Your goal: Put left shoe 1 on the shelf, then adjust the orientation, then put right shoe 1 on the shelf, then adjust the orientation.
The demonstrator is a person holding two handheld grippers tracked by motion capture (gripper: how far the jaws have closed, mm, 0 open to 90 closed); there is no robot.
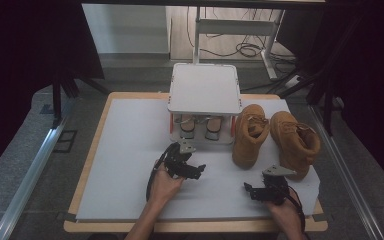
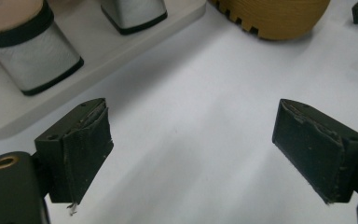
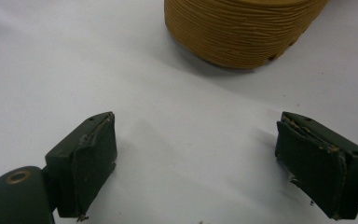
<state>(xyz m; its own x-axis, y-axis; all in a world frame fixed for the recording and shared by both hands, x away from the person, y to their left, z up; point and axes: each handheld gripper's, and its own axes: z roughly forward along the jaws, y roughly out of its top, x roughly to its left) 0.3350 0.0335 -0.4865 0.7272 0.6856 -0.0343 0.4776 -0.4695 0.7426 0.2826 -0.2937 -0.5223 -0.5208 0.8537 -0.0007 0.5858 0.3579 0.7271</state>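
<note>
From the high view, two tan boots sit side by side on the white table (image 1: pixel 130 150), the left boot (image 1: pixel 249 135) just beside a small white rack (image 1: pixel 205 90). The left gripper (image 1: pixel 200 170) and right gripper (image 1: pixel 249 190) rest low on the table, near the boots but not touching them.

In the left gripper view, the jaws stand wide apart with nothing between them. A boot's toe (image 2: pixel 275 18) lies ahead.

In the right gripper view, the jaws are wide apart too, holding nothing. A boot sole (image 3: pixel 242 32) lies ahead.

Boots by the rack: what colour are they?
Tan-yellow boots, clearest in the high view.
</note>
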